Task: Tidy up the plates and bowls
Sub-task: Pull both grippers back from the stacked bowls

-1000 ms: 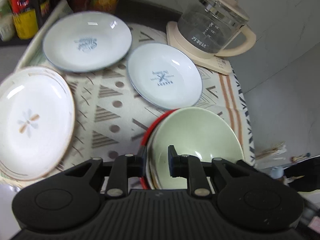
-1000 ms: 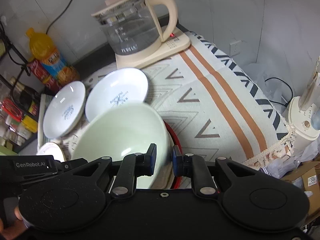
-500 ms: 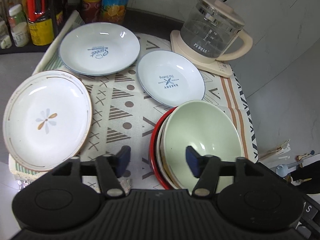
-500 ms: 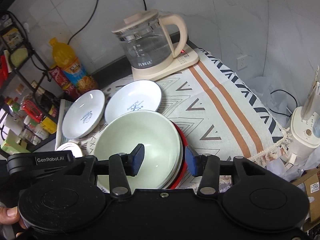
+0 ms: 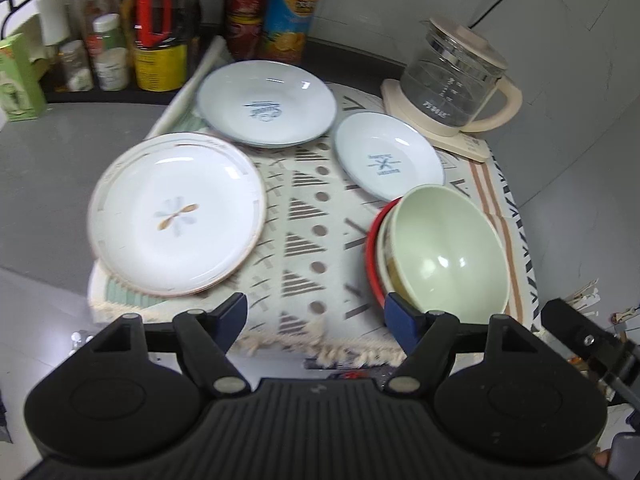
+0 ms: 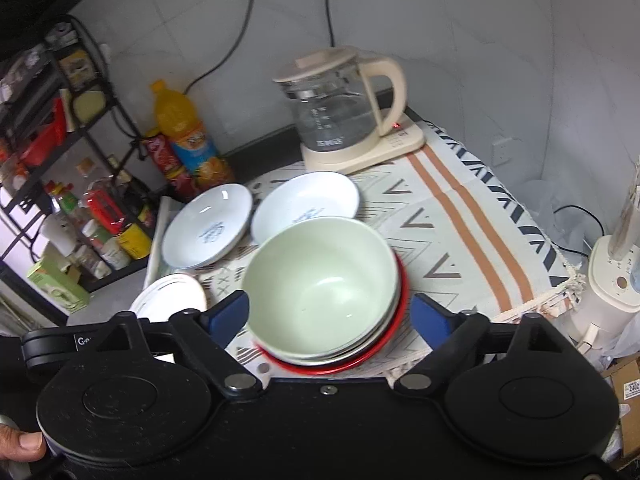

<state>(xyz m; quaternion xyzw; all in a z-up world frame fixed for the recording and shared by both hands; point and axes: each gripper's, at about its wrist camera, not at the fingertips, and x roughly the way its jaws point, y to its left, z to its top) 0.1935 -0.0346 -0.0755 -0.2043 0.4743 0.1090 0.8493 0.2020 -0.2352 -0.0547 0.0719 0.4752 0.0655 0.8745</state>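
Both grippers have let go of the pale green glossy bowl (image 5: 448, 248) and drawn back from it; a second earlier their jaws were nearly shut at its near rim. Now the left gripper (image 5: 316, 322) and right gripper (image 6: 330, 316) are each opening, jaws wide, with nothing pressed between the pads.

That bowl sits nested on top of a stack whose lowest piece is a red-rimmed dish (image 5: 374, 254), at the near right of the patterned cream cloth (image 5: 304, 216). Three plates lie loose to the left and far side: a large white plate with a gold-trimmed rim (image 5: 176, 216), a wide blue-edged white plate (image 5: 266, 102), and a smaller blue-edged white plate (image 5: 388, 156).

Risks, judged from this layout: the stack stands close to the fringed near edge of the cloth, so a careless nudge could push it off. The gold-trimmed plate overhangs the cloth's left edge and might tip if pressed on its outer rim. Lifting the far plates could bump the glass kettle with cream handle (image 6: 340, 116).

Only the left view shows the gold-trimmed plate whole; the right view alone shows the kettle's red indicator light, a wire shelf rack (image 6: 60, 132) and a thumb (image 6: 22, 446).
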